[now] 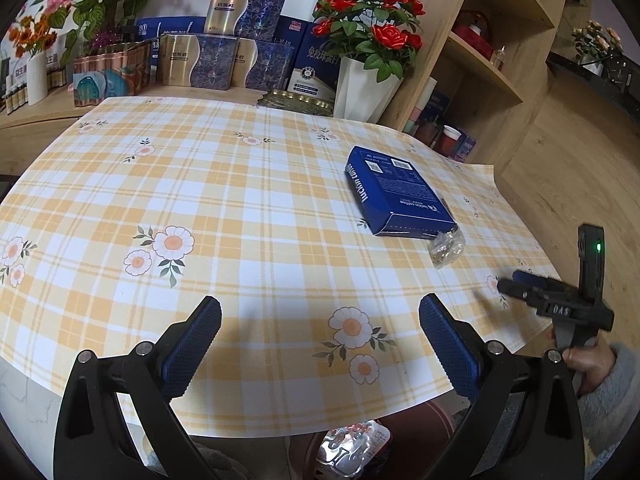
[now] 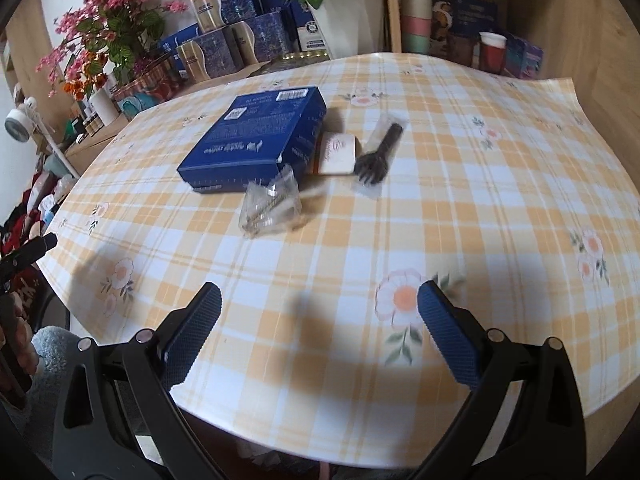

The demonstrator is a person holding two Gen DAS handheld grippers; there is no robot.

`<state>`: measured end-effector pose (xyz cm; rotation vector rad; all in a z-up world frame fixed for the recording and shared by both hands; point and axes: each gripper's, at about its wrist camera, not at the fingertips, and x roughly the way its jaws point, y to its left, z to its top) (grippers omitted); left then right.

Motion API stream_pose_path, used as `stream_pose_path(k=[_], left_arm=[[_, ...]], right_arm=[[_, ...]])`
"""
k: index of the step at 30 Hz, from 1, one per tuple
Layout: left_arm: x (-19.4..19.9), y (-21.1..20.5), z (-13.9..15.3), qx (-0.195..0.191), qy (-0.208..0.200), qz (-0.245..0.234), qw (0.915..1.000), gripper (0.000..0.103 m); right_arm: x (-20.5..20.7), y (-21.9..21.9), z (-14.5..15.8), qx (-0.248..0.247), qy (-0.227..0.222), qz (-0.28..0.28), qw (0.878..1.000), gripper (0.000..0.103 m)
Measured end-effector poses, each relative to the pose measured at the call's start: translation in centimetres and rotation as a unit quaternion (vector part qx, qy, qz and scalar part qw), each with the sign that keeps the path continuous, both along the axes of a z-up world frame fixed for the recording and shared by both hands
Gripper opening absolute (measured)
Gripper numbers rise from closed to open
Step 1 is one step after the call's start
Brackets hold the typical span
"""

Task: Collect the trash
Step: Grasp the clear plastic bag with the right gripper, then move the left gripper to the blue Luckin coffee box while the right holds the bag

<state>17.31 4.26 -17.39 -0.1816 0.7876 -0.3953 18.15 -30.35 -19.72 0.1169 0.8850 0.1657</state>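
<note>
Table (image 1: 120, 184), covered by a yellow-and-white plaid cloth with daisy print; cloth edge curls up at the far right corner

Left gripper (image 1: 320, 340): fingers spread wide, nothing between the blue pads, held above the near edge of the table, well apart from the trash

Right gripper (image 2: 319, 338): fingers likewise spread wide and empty, above the near edge of the cloth; seen in the left wrist view at the table's right edge, gripped by a hand (image 1: 584, 360) in a grey fleece sleeve

Trash, grouped on the right half of the table:
- blue box (image 2: 256, 136), flat carton with white print and barcode labels, lying face down, slightly skewed
- clear wrapper (image 2: 272, 204), crumpled plastic, touching the near corner of the blue box
- small white packet (image 2: 338, 154) with red script, lying just beside the right side of the box
- black plastic fork (image 2: 378, 152) in a transparent sleeve, just beside the packet, tines toward the camera

Below the table's near edge, in the left wrist view: a silvery foil wrapper (image 1: 352, 448) inside a dark reddish container; details unclear

Background: white vase of red roses (image 1: 368, 44), blue and gold gift boxes (image 1: 224, 48), pink artificial flowers (image 2: 104, 28), wooden shelving (image 1: 492, 48) with stacked cups
</note>
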Motion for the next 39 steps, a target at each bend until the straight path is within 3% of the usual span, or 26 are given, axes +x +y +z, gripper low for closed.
stream_pose_path(k=[7, 9, 15, 17, 19, 20, 23, 26, 30, 39], left_arm=[[0.2, 0.6, -0.5, -0.001, 0.006, 0.011, 0.9999, 0.097], [0.2, 0.6, -0.7, -0.001, 0.007, 0.011, 0.9999, 0.097], [0.3, 0.6, -1.3, -0.003, 0.015, 0.013, 0.9998, 0.097], [0.4, 0.5, -1.4, -0.001, 0.016, 0.013, 0.9998, 0.097], [0.4, 0.5, -1.4, -0.002, 0.017, 0.011, 0.9998, 0.097], [0.5, 0.4, -1.4, -0.002, 0.016, 0.010, 0.9998, 0.097], [0.7, 0.3, -1.5, -0.003, 0.018, 0.010, 0.9998, 0.097], [1.1, 0.0, -1.5, -0.004, 0.021, 0.006, 0.9997, 0.097], [1.4, -1.3, -1.1, 0.002, 0.019, -0.010, 0.9998, 0.097], [1.8, -5.8, 1.0, 0.036, 0.002, -0.049, 0.9981, 0.097]], right_arm=[[3.3, 0.6, 0.9, 0.015, -0.007, 0.022, 1.000, 0.096], [4.3, 1.4, 0.6, 0.020, -0.001, 0.037, 0.999, 0.089], [6.8, 3.5, -0.7, 0.023, 0.020, 0.051, 0.998, 0.082], [7.3, 4.1, -1.1, 0.022, 0.028, 0.058, 0.998, 0.066], [7.9, 4.6, -1.9, 0.014, 0.046, 0.061, 0.997, 0.062], [8.1, 4.7, -2.3, 0.013, 0.056, 0.063, 0.996, 0.052], [7.7, 4.5, -2.2, 0.023, 0.052, 0.067, 0.996, 0.040], [6.3, 3.9, -0.9, 0.033, 0.027, 0.061, 0.997, 0.036], [4.0, 2.8, 0.7, 0.035, 0.000, 0.048, 0.998, 0.034], [-0.4, -0.4, 0.6, 0.044, -0.019, 0.009, 0.999, 0.034]])
